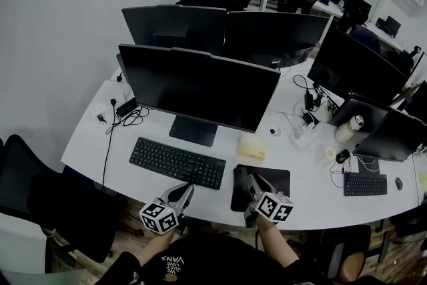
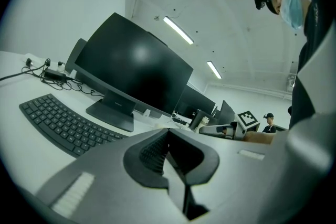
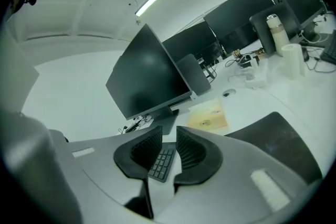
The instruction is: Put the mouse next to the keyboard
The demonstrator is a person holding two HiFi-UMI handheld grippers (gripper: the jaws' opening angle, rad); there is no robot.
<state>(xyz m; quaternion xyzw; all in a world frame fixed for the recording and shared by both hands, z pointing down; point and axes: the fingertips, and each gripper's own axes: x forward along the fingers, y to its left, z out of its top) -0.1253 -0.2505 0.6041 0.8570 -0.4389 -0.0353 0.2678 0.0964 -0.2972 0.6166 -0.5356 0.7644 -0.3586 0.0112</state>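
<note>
The black keyboard [image 1: 177, 162] lies in front of the near monitor [image 1: 200, 87]. To its right is a black mouse mat [image 1: 277, 177]. No mouse shows on the mat or in either gripper. My left gripper [image 1: 189, 189] hovers over the keyboard's near right corner; in the left gripper view its jaws [image 2: 168, 134] meet with nothing between them, and the keyboard [image 2: 63, 120] stretches away at the left. My right gripper [image 1: 241, 173] hangs over the mat's left edge. Its jaws [image 3: 169, 136] stand slightly apart and empty, with the keyboard's [image 3: 164, 161] corner visible through the gap.
A pale yellow pad [image 1: 253, 147] lies behind the mat. To the right are a white bottle [image 1: 348, 129], a dark mouse [image 1: 342, 156] and a second keyboard [image 1: 365, 184] with its own mouse [image 1: 398, 183]. Cables [image 1: 130, 118] trail at the far left. The desk edge is just below the grippers.
</note>
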